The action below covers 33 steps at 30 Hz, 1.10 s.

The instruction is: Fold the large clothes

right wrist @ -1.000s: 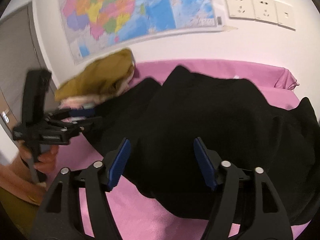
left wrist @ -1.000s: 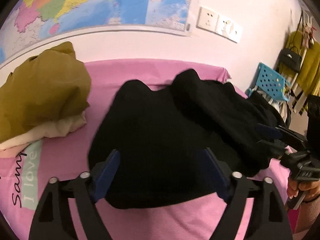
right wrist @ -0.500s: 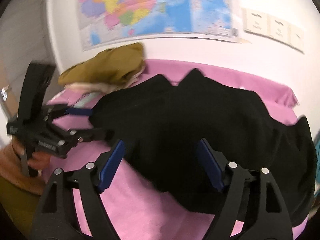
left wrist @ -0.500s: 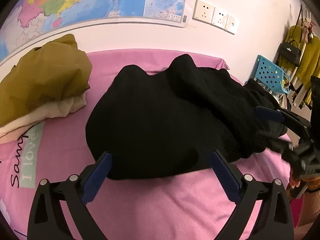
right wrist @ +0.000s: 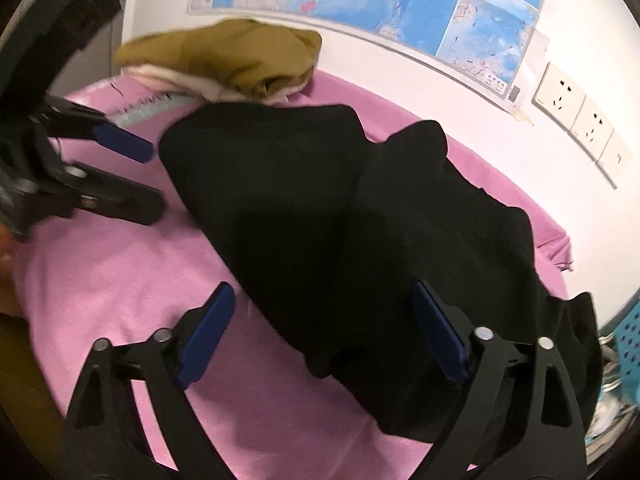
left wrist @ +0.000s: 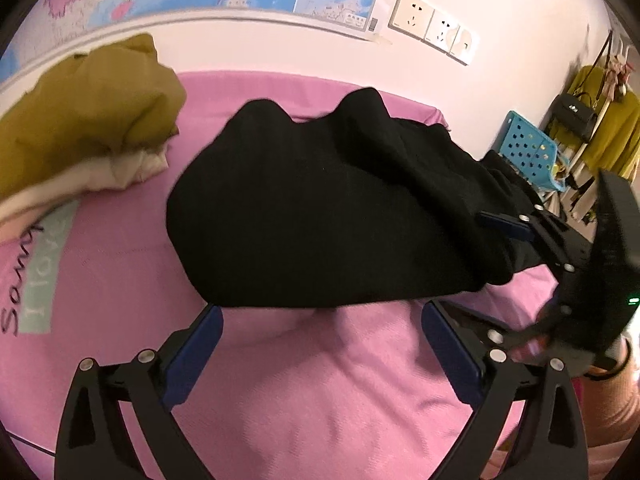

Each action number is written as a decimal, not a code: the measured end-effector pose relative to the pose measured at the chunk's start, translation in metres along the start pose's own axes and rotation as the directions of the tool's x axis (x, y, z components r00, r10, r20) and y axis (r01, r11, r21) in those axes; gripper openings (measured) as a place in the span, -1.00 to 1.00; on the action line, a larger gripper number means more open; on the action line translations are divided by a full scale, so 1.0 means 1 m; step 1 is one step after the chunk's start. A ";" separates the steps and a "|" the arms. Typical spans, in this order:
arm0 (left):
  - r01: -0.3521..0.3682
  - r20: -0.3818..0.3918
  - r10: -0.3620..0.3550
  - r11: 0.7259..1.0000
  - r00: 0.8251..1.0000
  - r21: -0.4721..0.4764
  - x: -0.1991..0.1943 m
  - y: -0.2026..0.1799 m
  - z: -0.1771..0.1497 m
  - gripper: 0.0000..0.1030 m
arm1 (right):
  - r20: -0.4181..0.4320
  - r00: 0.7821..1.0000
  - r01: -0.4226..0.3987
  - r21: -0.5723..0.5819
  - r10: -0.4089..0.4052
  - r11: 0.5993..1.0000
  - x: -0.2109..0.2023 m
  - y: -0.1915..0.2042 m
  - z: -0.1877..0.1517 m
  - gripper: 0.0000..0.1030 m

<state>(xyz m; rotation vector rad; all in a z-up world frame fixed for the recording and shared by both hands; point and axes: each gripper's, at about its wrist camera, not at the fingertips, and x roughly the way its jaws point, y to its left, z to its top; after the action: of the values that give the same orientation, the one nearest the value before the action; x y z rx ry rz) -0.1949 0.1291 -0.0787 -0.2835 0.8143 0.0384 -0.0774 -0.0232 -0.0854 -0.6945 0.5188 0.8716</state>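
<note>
Left wrist view: black garment (left wrist: 320, 208) lies bunched across the middle of the pink sheet (left wrist: 320, 400), both grippers spread and empty.

Left gripper (left wrist: 320, 344), whose jaws have just been opening, stands just clear of the near hem, holding nothing; right gripper (right wrist: 320, 332), also just widened, straddles the cloth's near right edge without pinching it. Probably a fold was just released, though black hides the creases. Take both near corners, not loose middle cloth, before lifting evenly toward the far wall.
</note>
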 end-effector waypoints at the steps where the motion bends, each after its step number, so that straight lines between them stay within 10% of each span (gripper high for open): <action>1: 0.020 -0.010 -0.021 1.000 1.000 -0.009 0.001 0.001 -0.002 0.86 | -0.008 1.000 0.021 -0.013 -0.021 1.000 0.004 0.002 0.000 0.54; 7: 0.153 -0.057 -0.157 0.986 0.986 -0.073 0.013 0.001 -0.002 0.86 | 0.044 0.998 -0.059 0.118 0.054 0.991 0.001 -0.026 0.010 -0.17; 23: 0.361 -0.005 -0.391 0.856 0.920 -0.370 0.066 0.018 0.047 0.86 | 0.108 0.980 -0.193 0.290 0.168 0.937 -0.002 -0.053 0.013 -0.20; 30: 0.340 0.039 -0.360 0.833 0.932 -0.436 0.077 0.025 0.060 0.86 | 0.130 0.967 -0.250 0.342 0.217 0.906 -0.002 -0.058 0.007 -0.17; 33: 0.280 0.018 -0.296 0.877 0.955 -0.390 0.079 0.013 0.064 0.79 | 0.138 0.962 -0.269 0.371 0.233 0.889 -0.004 -0.060 0.003 -0.05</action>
<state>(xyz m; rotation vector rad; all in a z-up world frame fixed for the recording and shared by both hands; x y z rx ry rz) -0.0972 0.1523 -0.0970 -0.7846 0.7957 -0.0881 -0.0292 -0.0499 -0.0605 -0.2250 0.6872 1.0011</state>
